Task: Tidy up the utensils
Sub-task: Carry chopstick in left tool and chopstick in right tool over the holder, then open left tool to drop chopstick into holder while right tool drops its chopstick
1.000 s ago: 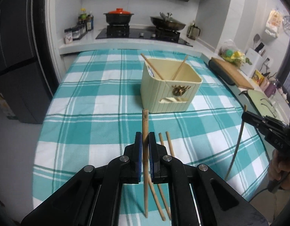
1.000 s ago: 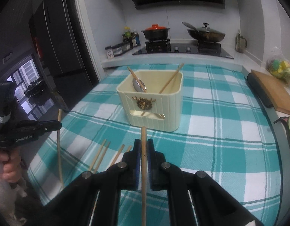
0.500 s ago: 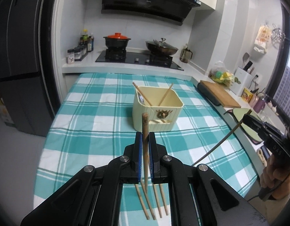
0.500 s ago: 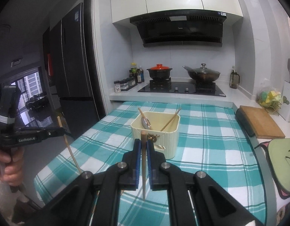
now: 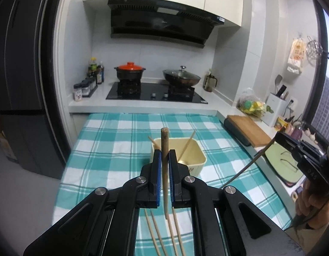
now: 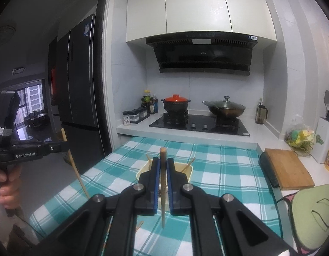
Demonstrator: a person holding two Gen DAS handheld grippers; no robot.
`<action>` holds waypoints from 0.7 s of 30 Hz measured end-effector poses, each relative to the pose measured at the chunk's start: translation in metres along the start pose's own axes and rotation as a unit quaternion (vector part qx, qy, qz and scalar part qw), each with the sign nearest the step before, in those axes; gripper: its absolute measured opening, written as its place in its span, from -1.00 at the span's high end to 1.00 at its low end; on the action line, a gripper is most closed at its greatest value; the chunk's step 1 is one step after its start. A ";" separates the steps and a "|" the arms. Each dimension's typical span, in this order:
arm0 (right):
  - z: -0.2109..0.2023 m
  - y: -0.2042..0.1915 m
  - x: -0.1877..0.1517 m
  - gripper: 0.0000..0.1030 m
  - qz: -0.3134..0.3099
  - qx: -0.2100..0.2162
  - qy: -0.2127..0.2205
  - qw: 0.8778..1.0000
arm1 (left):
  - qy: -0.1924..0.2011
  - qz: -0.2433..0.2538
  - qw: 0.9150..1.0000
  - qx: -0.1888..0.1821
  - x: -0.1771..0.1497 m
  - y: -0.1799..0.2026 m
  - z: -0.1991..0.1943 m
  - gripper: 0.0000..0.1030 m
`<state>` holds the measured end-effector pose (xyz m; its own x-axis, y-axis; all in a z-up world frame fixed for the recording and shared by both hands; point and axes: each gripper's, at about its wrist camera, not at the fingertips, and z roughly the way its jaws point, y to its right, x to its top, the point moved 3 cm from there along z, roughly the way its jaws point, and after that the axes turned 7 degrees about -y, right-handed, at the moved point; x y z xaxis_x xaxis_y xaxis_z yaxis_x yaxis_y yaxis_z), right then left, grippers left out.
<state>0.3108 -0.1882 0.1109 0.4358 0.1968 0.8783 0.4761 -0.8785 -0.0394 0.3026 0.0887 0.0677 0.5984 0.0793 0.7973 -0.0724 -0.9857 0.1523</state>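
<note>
The left hand-held gripper is closed tightly on a single chopstick, which is clamped between the blue pads and stands nearly upright, its blunt end above the fingertips and its thin end hanging free below them. The right hand-held gripper is likewise clamped shut on a second chopstick, held upright in the same way. In the left wrist view the right hand-held gripper is seen from the side, with its chopstick slanting down toward the table; in the right wrist view the left one appears at the far left, gripped by a hand.

A cream utensil box is seen just beyond both sets of fingertips, standing on the teal checked tablecloth. Two chopsticks are leaned inside the box, crossing toward opposite corners. On the near side of the box, four loose chopsticks are laid on the cloth, roughly parallel. Beyond the box, a stove is seen carrying a red-lidded pot and a wok. To the right of the box, a wooden cutting board is laid on the counter.
</note>
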 end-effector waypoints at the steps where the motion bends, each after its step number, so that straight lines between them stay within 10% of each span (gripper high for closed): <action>1: 0.002 0.002 0.007 0.87 0.000 -0.003 0.005 1.000 | 0.004 -0.005 1.000 -0.001 0.009 -0.001 0.003 0.91; 11: 0.047 0.010 0.063 0.87 -0.022 -0.017 0.049 0.998 | 0.052 -0.021 0.998 0.027 0.082 0.010 0.066 0.91; 21: 0.154 0.031 0.049 0.87 0.004 0.012 -0.018 1.000 | -0.025 -0.039 0.999 0.029 0.071 0.010 0.178 0.91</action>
<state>0.4650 -0.1387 0.0794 0.4660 0.2054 0.8606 0.4904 -0.8696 -0.0579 0.4865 0.0580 0.0215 0.6389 0.1500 0.7545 0.0216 -0.9839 0.1772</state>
